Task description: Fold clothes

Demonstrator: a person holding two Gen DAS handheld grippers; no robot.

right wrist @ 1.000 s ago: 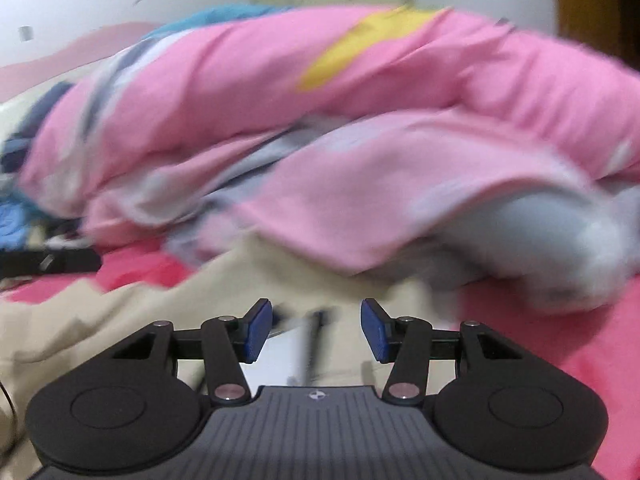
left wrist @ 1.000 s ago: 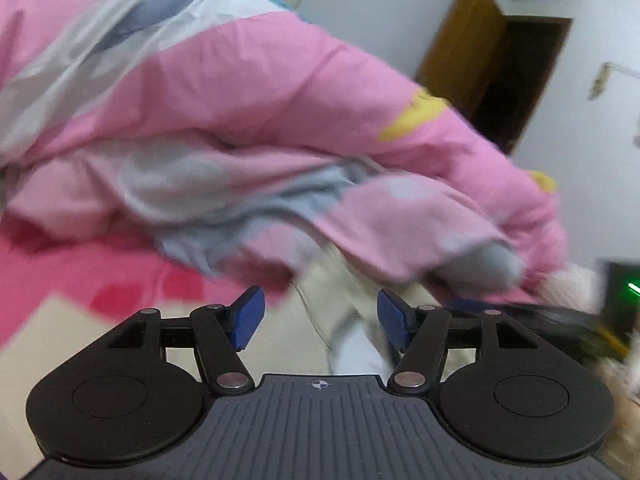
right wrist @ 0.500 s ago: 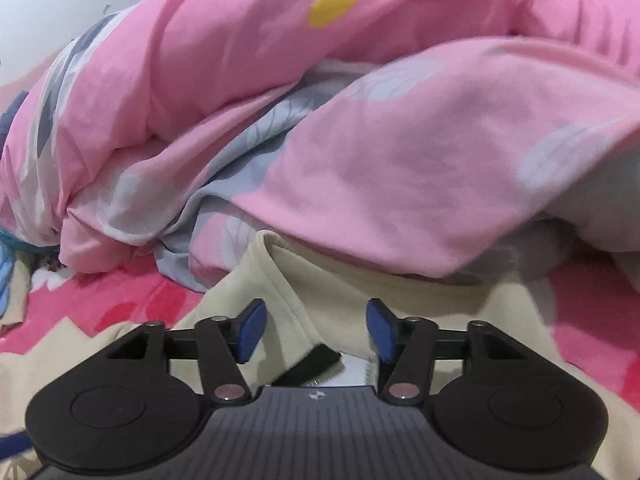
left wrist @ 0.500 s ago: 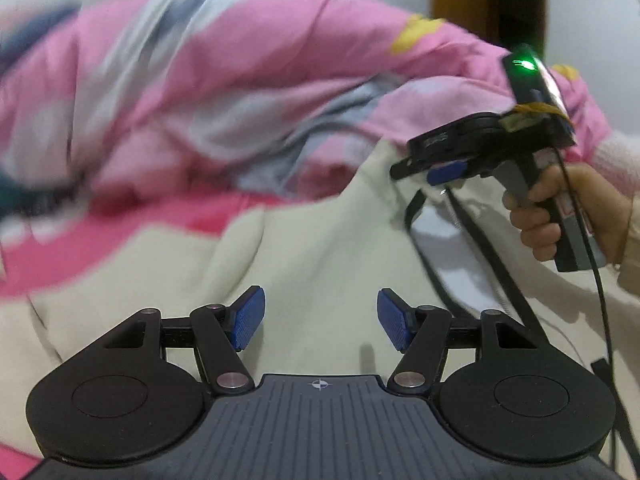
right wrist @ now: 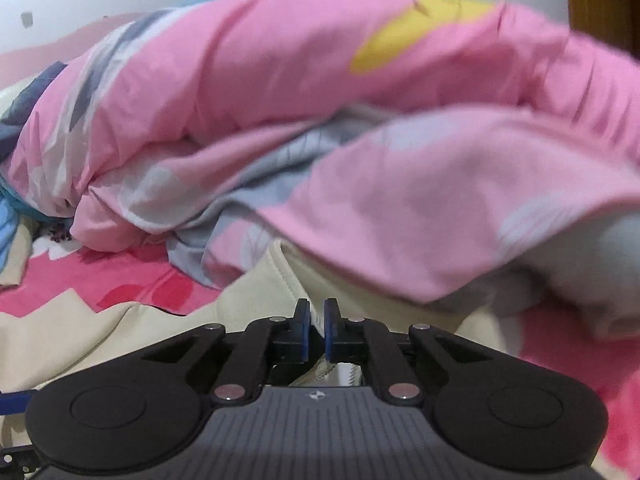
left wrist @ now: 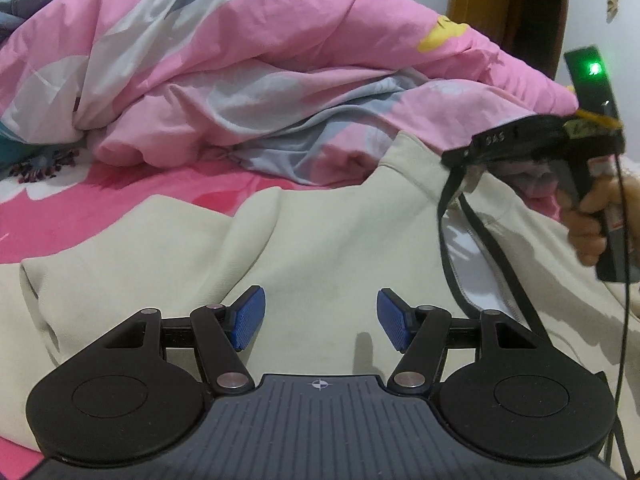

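Grasping step: the right gripper [right wrist: 316, 330] is closing its fingers on the cream garment's [left wrist: 332, 240] collar; the left gripper [left wrist: 318, 322], fingers apart above the cloth, is probably to be closed next.

Left gripper [left wrist: 319, 319] open over cream garment [left wrist: 320, 240] spread on bed sheet [left wrist: 100, 208], nothing between blue fingers [left wrist: 248, 318]. Right gripper [left wrist: 460, 158], held by a hand [left wrist: 592, 220], at garment's collar, jaws closing. Pink duvet [left wrist: 260, 68] heaped behind.
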